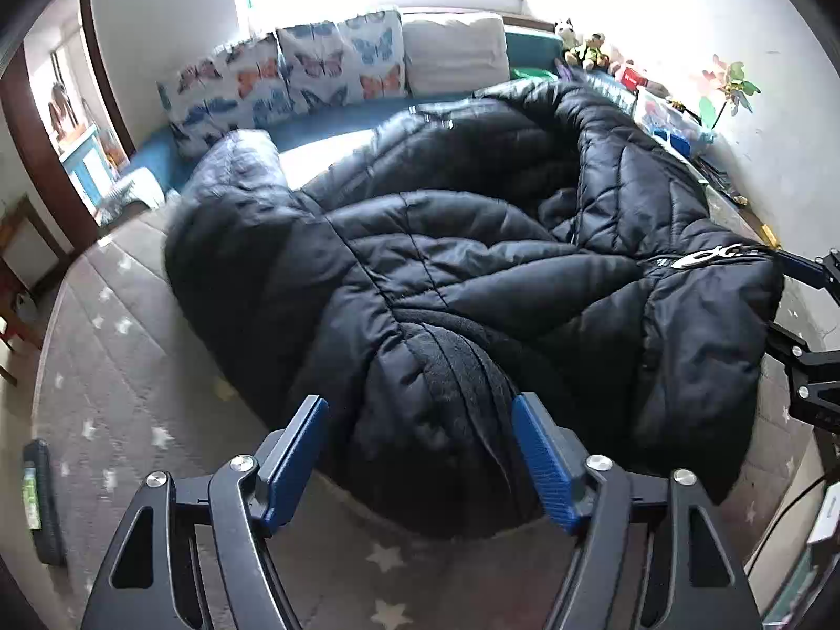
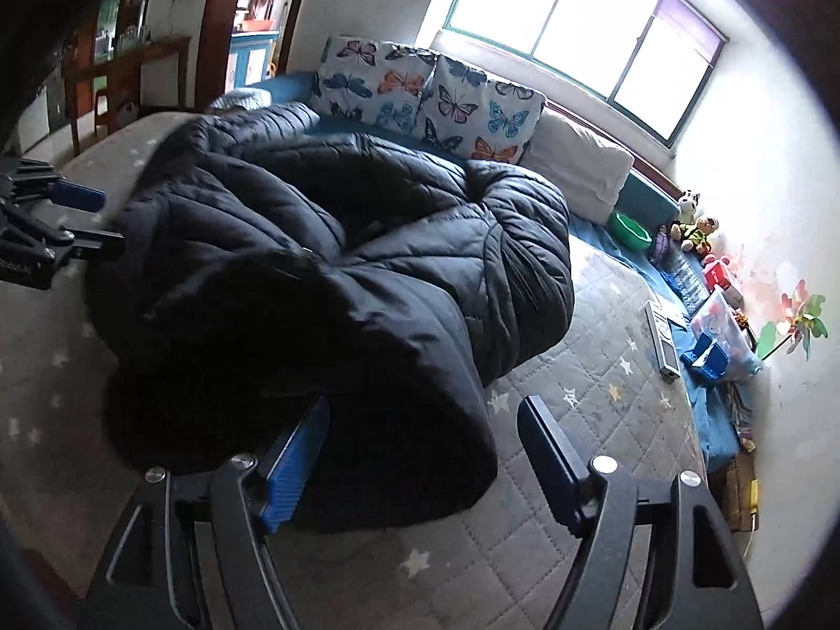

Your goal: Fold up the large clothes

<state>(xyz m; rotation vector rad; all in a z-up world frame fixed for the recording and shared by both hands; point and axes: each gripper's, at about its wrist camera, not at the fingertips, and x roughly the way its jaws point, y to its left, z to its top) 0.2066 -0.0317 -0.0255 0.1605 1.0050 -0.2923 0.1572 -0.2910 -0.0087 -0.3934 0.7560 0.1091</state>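
Observation:
A black quilted puffer jacket (image 1: 472, 273) (image 2: 341, 262) lies bunched in a loose heap on a grey star-patterned bed cover (image 1: 131, 367) (image 2: 577, 367). My left gripper (image 1: 420, 451) is open at the jacket's near edge, its blue pads (image 1: 294, 462) standing either side of the fleece-lined collar without squeezing it. My right gripper (image 2: 425, 441) is open too. Its left pad (image 2: 299, 462) rests against a rounded fold of the jacket, while its right finger is over bare cover. Each gripper shows at the edge of the other's view: the right gripper (image 1: 803, 325) and the left gripper (image 2: 63, 226).
Butterfly-print pillows (image 1: 294, 73) (image 2: 420, 94) and a white pillow (image 2: 577, 163) line the head of the bed under the window. Plush toys (image 2: 693, 226), a remote (image 2: 661, 336) and boxes sit along the right wall. A dark flat object (image 1: 39, 504) lies near the bed's left edge.

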